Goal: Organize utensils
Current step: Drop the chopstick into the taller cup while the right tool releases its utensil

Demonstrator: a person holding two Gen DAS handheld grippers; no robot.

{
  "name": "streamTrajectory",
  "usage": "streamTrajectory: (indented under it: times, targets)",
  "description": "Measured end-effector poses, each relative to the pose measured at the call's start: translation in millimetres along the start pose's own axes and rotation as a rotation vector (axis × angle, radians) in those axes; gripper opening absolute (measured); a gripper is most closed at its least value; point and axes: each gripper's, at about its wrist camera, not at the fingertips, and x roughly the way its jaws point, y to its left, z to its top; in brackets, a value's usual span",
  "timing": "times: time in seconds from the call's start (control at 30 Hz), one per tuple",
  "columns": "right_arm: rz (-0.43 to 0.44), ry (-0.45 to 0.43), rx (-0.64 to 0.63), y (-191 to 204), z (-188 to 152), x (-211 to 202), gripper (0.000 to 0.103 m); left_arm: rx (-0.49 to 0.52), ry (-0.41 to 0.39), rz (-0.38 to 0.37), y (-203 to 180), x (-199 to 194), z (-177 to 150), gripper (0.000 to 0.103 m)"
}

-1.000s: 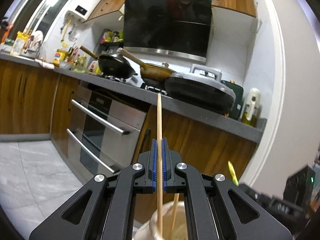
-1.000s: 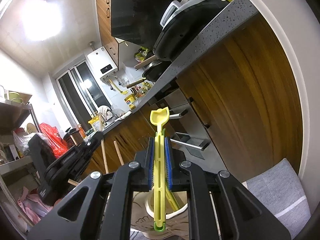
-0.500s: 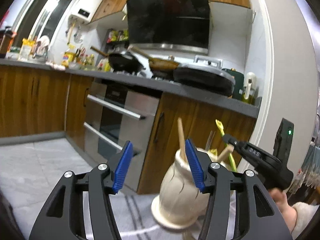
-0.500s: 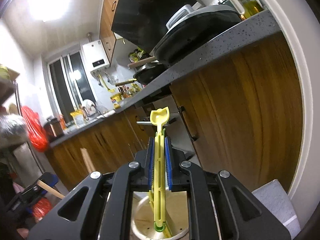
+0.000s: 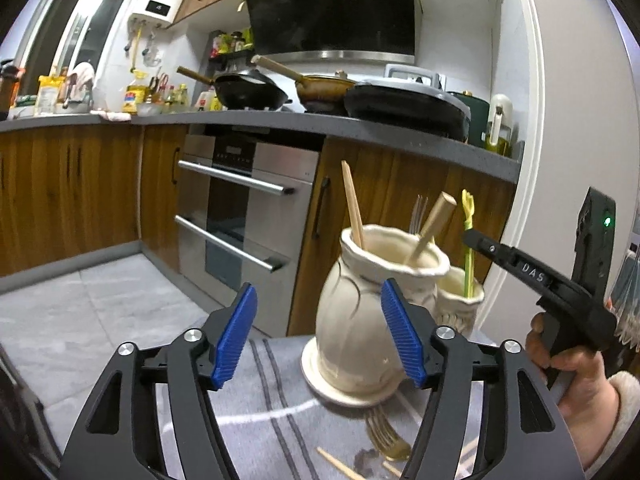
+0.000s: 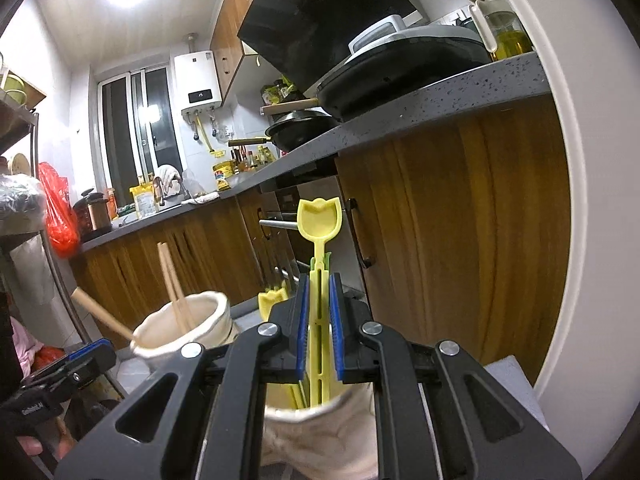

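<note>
My left gripper (image 5: 320, 336) is open and empty, just in front of a tall cream vase (image 5: 360, 320) that holds wooden chopsticks (image 5: 352, 204), a wooden handle and a fork. My right gripper (image 6: 318, 328) is shut on a yellow plastic spoon (image 6: 320, 224), whose lower end hangs inside a smaller cream jar (image 6: 320, 432). In the left wrist view the right gripper (image 5: 472, 238) holds that spoon (image 5: 468, 216) over the small jar (image 5: 460, 296) behind the vase. The vase also shows in the right wrist view (image 6: 184, 328).
A metal fork (image 5: 384, 432) and loose chopsticks (image 5: 340, 464) lie on the grey striped cloth (image 5: 272, 400) in front of the vase. Wooden kitchen cabinets (image 5: 420, 200), an oven (image 5: 240, 208) and a worktop with pans stand behind.
My left gripper let go of the chopstick, which now stands in the vase, opened and drew back. My right gripper lowered the yellow spoon into the small jar.
</note>
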Motion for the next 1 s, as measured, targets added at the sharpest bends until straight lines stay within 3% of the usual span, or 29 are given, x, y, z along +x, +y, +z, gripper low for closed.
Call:
streamTrajectory:
  times: [0.4,1.0]
  targets:
    - [0.018,0.045,-0.007,2.4,-13.7,-11.5,0.01,0.045,0.038,0.0,-15.4,-4.9,-18.0,0.073]
    - [-0.005,0.059,0.005,-4.9,-10.1,-4.8,0.01,0.086,0.054,-0.003,-22.9,-1.5,-24.2,0.075]
